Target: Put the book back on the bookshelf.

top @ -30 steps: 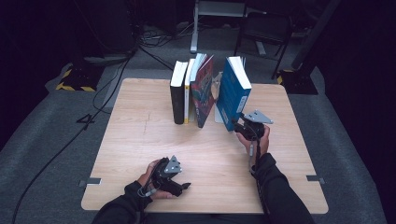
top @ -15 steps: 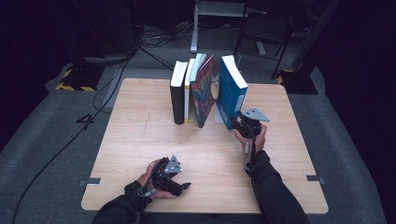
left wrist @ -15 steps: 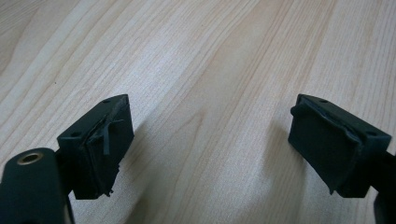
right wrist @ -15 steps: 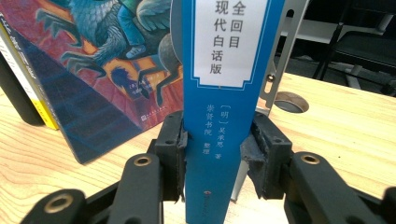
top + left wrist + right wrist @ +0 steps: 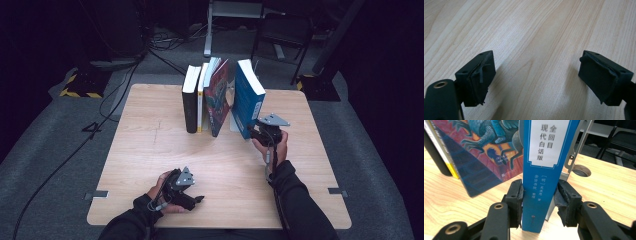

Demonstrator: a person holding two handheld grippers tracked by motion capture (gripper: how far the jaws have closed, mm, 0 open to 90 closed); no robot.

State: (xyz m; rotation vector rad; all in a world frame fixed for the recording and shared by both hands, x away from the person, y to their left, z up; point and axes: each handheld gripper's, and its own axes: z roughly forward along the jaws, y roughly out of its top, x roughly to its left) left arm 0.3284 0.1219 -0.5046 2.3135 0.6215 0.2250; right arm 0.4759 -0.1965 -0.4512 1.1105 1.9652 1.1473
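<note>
Two hand-held tools on one wooden desk point(image 5: 150, 150), listed near to far.

Item 1, left tool point(image 5: 192, 199): at about 7 o'clock on the desk, near the front edge, lying in the person's left hand point(image 5: 162, 192) with its grey three-cornered plate upward and its jaws aimed toward 3 o'clock. In the left gripper view the left tool point(image 5: 536, 80) has its jaws spread wide, with nothing but bare wood grain between the pads point(image 5: 481, 77).

Item 2, right tool point(image 5: 252, 132): at about 2 o'clock from the desk's centre, gripped by the person's right hand point(image 5: 272, 145), jaws aimed toward 11 o'clock. In the right gripper view the right tool point(image 5: 539, 202) is partly closed, one pad on each side of the lower spine of the blue book point(image 5: 544, 182), both pads against its covers.

Item 3, blue book point(image 5: 247, 97): standing on its lower edge at about 1 o'clock, tilted, rightmost of the row, its spine bearing a white label with Chinese characters.

Item 4, illustrated book point(image 5: 217, 97): just beside the blue book at its 9 o'clock, leaning left.

Item 5, yellow-edged book point(image 5: 201, 97), then black book point(image 5: 190, 100): upright, at the row's 9 o'clock end.

Item 6, metal bookend point(image 5: 576, 157): behind the blue book.
</note>
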